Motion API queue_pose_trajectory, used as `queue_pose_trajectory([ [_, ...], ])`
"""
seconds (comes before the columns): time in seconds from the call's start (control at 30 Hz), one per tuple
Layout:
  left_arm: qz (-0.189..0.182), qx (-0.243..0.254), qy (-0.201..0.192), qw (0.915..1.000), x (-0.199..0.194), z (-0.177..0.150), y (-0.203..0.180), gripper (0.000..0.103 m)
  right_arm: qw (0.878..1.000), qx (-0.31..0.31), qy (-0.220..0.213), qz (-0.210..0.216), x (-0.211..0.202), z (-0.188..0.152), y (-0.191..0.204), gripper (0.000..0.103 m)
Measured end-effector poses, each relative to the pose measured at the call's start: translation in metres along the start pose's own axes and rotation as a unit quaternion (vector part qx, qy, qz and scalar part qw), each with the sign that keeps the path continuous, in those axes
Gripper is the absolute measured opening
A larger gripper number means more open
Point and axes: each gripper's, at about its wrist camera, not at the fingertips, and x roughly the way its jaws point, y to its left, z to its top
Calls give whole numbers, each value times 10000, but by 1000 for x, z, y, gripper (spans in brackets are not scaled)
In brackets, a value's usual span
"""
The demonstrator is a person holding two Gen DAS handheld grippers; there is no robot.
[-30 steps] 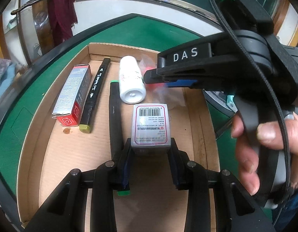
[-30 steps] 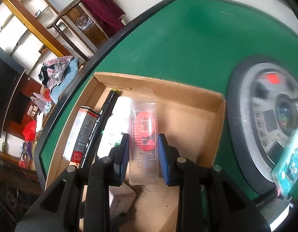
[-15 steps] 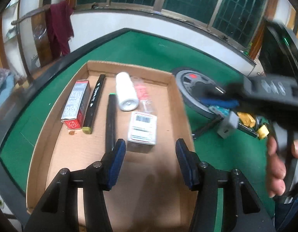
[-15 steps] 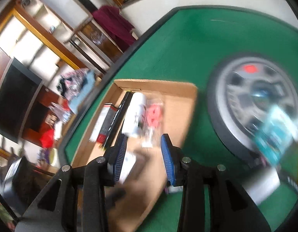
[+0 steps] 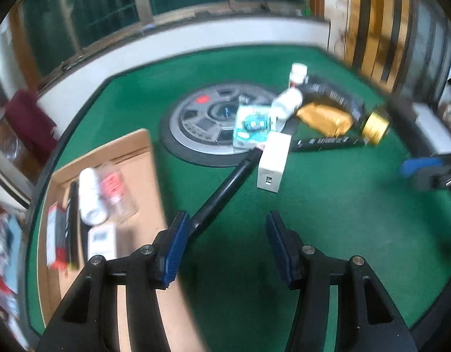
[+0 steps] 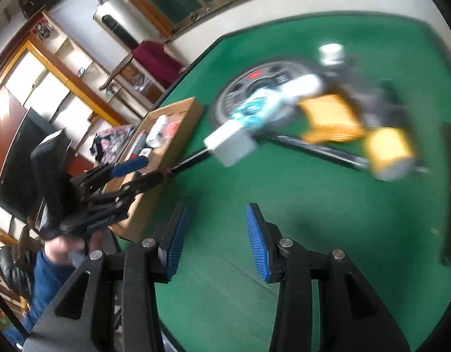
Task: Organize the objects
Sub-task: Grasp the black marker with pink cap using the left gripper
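Your left gripper (image 5: 224, 246) hung with jaws apart and empty over the green table (image 5: 328, 220); your right gripper (image 6: 216, 234) likewise stood spread, holding nothing. At 11 o'clock from the left gripper a black pen (image 5: 225, 187) lay slantwise, its near end just beside the left finger. At 9 o'clock sat the cardboard tray (image 5: 143, 158), holding a white bottle (image 5: 89, 196) and a barcoded box (image 5: 102, 239). Farther, at 12 to 1 o'clock: white box (image 5: 273, 161), teal packet (image 5: 251, 126), gold pouch (image 5: 325, 118), gold-lidded jar (image 5: 374, 127).
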Motion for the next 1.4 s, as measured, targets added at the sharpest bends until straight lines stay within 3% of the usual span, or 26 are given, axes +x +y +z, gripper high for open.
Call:
queue_pose_trajectory([
  [0.13, 388, 212, 410, 9982, 30, 13, -8, 48, 9978, 567, -317, 135, -16, 6, -44, 43],
  [0.37, 99, -201, 659, 9976, 56, 24, 0, 45, 9942, 854, -442, 478, -26, 11, -55, 43],
  [0.5, 25, -260, 728, 9970, 55, 25, -16, 12, 9945, 825, -518, 382, -29, 12, -54, 43],
  [0.6, 234, -284, 704, 9968, 46, 15, -31, 12, 9947, 833, -465, 376, -29, 8, -56, 43],
  [0.67, 61, -526, 649, 9965, 35, 1, -36, 12, 9951, 825, -401, 368, -27, 6, -56, 43],
  [0.87, 48, -906, 417, 9950, -3, -49, -51, 12, 9959, 847, -208, 244, -14, 2, -52, 51],
  [1.07, 70, -1115, 287, 9933, -14, -63, -52, 12, 9970, 709, 176, 266, 18, 21, -15, 51],
  [1.2, 72, -1146, 244, 9931, -11, -61, -51, 12, 9964, 720, 429, -100, 61, 49, 9, 52],
  [1.4, 63, -1155, 183, 9931, -14, -64, -51, 12, 9891, 981, 747, -801, 120, 72, 11, 51],
])
